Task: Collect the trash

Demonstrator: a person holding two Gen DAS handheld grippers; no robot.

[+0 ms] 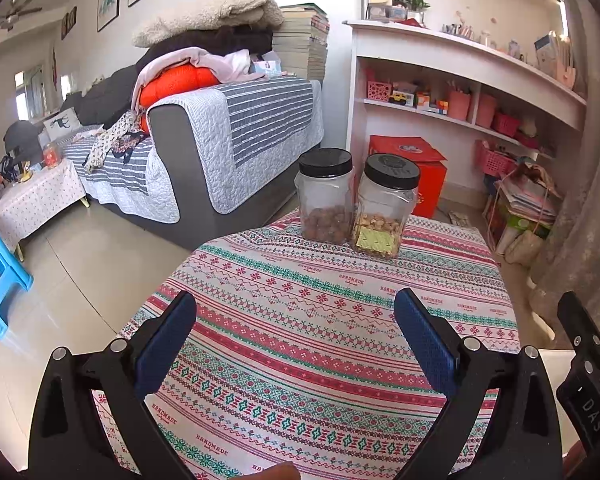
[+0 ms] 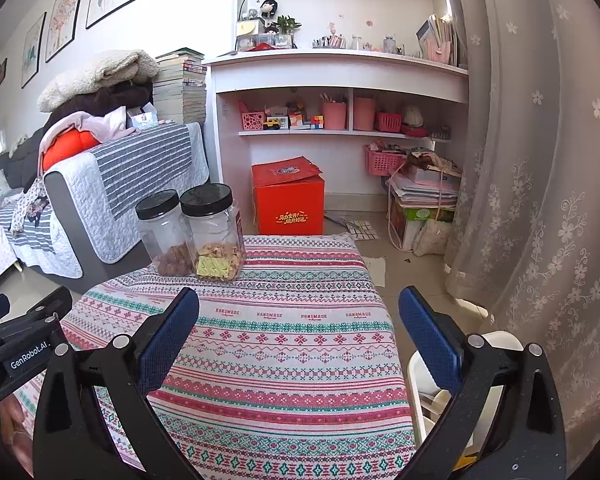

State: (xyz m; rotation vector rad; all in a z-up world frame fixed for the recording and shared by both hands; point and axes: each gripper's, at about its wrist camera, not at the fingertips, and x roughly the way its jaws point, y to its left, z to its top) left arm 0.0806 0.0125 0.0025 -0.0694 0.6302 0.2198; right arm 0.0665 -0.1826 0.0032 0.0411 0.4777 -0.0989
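My left gripper point(image 1: 296, 304) is open and empty above a table with a patterned red, green and white cloth point(image 1: 320, 340). My right gripper point(image 2: 300, 300) is open and empty above the same cloth point(image 2: 280, 352), to the right of the left one. A white bin point(image 2: 428, 384) stands beside the table's right edge, partly hidden behind my right finger; it also shows in the left wrist view point(image 1: 560, 384). I see no loose trash on the cloth.
Two clear jars with black lids, one with brown nuts point(image 1: 326, 196) point(image 2: 164, 236) and one with pale nuts point(image 1: 384, 208) point(image 2: 218, 236), stand at the table's far edge. A grey sofa point(image 1: 204, 152), a red box point(image 2: 288, 200) and white shelves point(image 2: 340, 100) lie beyond. A lace curtain point(image 2: 540, 200) hangs at the right.
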